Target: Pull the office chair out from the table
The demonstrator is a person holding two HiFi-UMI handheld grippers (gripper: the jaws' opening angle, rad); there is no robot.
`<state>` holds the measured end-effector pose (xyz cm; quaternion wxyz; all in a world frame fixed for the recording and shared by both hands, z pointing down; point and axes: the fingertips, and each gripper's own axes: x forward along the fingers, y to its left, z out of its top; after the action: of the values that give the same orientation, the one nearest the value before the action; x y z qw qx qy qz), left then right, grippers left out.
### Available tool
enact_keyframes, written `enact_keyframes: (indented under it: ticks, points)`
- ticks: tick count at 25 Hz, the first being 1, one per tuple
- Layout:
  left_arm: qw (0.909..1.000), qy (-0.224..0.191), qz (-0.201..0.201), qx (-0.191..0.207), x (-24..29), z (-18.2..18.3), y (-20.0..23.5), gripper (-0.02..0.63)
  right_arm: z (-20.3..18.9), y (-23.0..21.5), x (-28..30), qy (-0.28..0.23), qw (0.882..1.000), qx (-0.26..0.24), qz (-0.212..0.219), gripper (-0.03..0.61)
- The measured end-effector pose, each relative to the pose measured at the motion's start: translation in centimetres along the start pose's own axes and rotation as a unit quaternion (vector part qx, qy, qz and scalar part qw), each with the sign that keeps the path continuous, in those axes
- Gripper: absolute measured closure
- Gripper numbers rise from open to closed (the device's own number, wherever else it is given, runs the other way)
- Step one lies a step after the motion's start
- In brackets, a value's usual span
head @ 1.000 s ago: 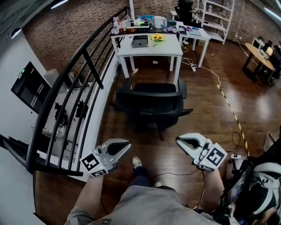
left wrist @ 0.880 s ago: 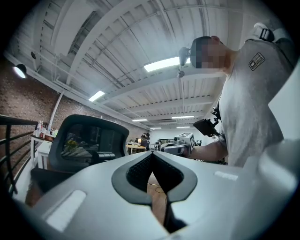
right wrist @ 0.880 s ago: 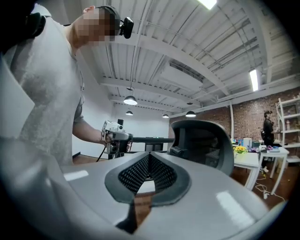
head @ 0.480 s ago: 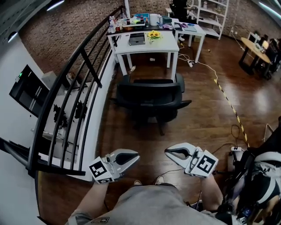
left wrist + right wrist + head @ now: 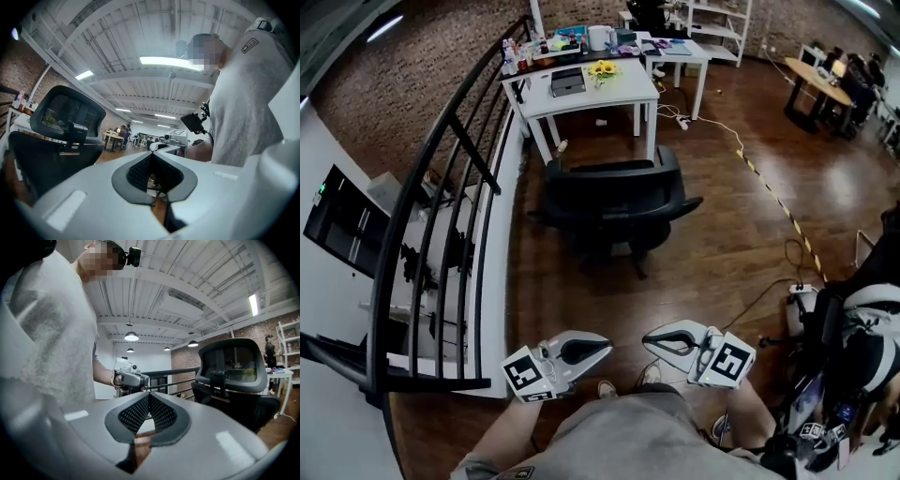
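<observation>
Left gripper [image 5: 602,346] and right gripper [image 5: 649,339] sit closed (nothing held), apart from the office chair [image 5: 614,199].

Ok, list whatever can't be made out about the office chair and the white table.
Head view: the office chair's base is mostly hidden beneath its own seat.
Head view: the clutter along the white table's far edge is too small to name.
Left gripper view: the chair's lower part is cut off by the left gripper body and the dark edge.
Right gripper view: the table is a sliver at the right edge.
</observation>
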<state>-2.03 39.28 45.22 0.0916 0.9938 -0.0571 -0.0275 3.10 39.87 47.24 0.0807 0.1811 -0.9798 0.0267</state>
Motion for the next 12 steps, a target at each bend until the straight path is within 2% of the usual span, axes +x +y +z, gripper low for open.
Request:
enact_keyframes:
  ticks: [6,12]
  points:
    - [0.9997,0.009,-0.020,-0.011,-0.8,-1.1,-1.1,0.620,-1.0,1.7,0.8,0.011,1.000,0.021,-0.013,0.572]
    - [0.9999,0.007,-0.009,-0.012,-0.8,-1.6,-2.1,0.620,-1.7,2.7,0.8,0.022,0.999,0.022,-0.009,0.572]
